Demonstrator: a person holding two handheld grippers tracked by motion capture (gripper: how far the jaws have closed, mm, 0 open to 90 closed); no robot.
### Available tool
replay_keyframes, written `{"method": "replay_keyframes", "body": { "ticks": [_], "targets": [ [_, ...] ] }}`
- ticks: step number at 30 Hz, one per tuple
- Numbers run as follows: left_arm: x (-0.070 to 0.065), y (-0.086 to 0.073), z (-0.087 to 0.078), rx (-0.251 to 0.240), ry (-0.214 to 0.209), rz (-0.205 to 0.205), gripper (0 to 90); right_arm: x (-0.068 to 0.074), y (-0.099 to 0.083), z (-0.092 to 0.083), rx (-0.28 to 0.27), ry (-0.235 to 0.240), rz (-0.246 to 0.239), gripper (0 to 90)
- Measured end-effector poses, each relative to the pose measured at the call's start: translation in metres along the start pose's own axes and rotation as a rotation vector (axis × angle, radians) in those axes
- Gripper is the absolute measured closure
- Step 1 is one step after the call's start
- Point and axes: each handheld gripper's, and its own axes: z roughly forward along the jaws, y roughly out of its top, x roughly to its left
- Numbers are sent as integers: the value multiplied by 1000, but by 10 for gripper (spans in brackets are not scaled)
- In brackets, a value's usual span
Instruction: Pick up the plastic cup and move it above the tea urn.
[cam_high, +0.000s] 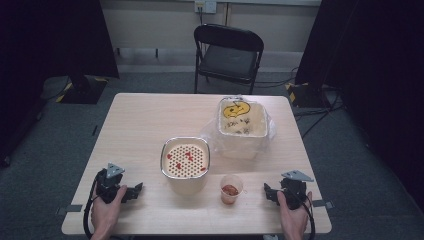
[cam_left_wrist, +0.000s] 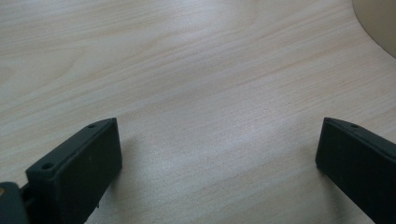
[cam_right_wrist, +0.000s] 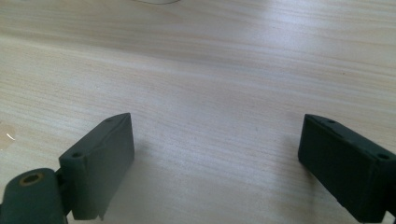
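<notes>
Red bits in strainer

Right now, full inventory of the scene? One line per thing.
table: 1, light wood, centre
strainer pot: 1, cream with metal rim, red bits on its perforated insert, table middle
cup: 1, clear plastic, red contents, right of pot
bin: 1, cream, lined with clear bag, yellow item inside, far right of table
chair: 1, black folding, behind table
left tongs: 1, black, open, near left edge, jaws over bare wood
right tongs: 1, black, open, near right edge, jaws over bare wood
hands: 2, one on each tongs, bottom edge
</notes>
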Motion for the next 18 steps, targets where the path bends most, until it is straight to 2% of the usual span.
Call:
{"method": "replay_keyframes", "body": {
  "ticks": [12, 16, 18],
  "targets": [
    [0, 0, 0, 1, 1, 4, 0, 1, 0, 0, -2, -2, 7, 97],
    [0, 0, 0, 0, -3, -3, 0, 1, 3, -3, 3, 51, 30, 151],
    [0, 0, 0, 0, -3, -3, 0, 3, 5, -5, -2, 79, 24, 145]
  ]
}}
